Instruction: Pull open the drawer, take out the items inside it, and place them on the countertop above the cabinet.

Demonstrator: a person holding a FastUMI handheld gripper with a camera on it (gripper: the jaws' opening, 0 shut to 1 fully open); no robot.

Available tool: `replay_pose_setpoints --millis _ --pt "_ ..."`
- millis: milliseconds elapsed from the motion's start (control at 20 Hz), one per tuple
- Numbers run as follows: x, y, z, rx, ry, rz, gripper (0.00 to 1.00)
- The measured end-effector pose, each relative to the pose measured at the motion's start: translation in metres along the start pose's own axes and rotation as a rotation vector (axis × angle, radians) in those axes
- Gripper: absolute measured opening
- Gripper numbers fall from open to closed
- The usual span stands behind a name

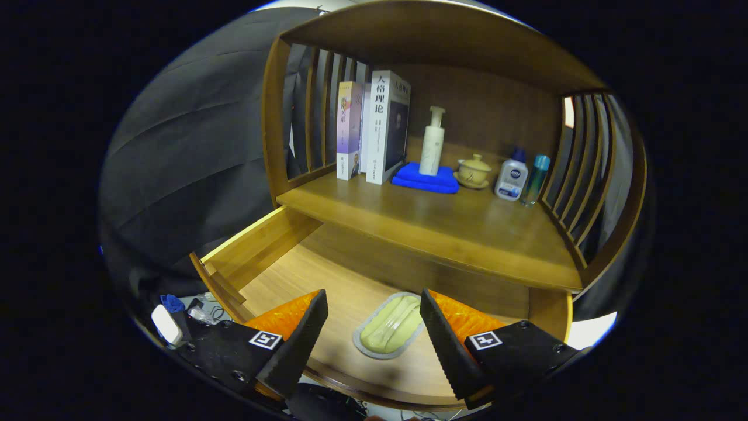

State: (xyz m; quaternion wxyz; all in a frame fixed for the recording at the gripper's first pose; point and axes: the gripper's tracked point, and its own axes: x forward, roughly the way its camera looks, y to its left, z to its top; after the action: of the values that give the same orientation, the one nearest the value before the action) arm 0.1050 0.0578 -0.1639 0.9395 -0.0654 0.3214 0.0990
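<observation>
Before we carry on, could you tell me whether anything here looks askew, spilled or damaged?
Nothing stands out. The drawer is pulled open, with a pale oval case lying flat inside, between the fingers of the open claw. On the countertop, the books and bottles stand upright.

The drawer (274, 245) stands pulled open under the countertop (444, 225). On its floor lies a pale oval case (390, 332), between the spread fingers of the gripper (374, 339), which touch nothing. Up on the countertop, far back, two books (374, 131) stand upright at the left; right of them a pump bottle (433, 143) sits on a blue cloth (425, 178), then a lidded cup (473, 171), a white bottle (512, 177) and a teal bottle (535, 175).
</observation>
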Motion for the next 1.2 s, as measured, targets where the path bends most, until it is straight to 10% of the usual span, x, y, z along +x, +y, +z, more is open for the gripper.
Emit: replay_pose_setpoints --millis 650,1100,1200 --pt "0.060 -0.023 -0.045 0.125 0.357 -0.001 0.89" --pt "0.072 -0.027 -0.065 0.182 0.407 -0.015 0.23" --pt "0.068 -0.028 -0.066 0.189 0.403 0.005 0.23"
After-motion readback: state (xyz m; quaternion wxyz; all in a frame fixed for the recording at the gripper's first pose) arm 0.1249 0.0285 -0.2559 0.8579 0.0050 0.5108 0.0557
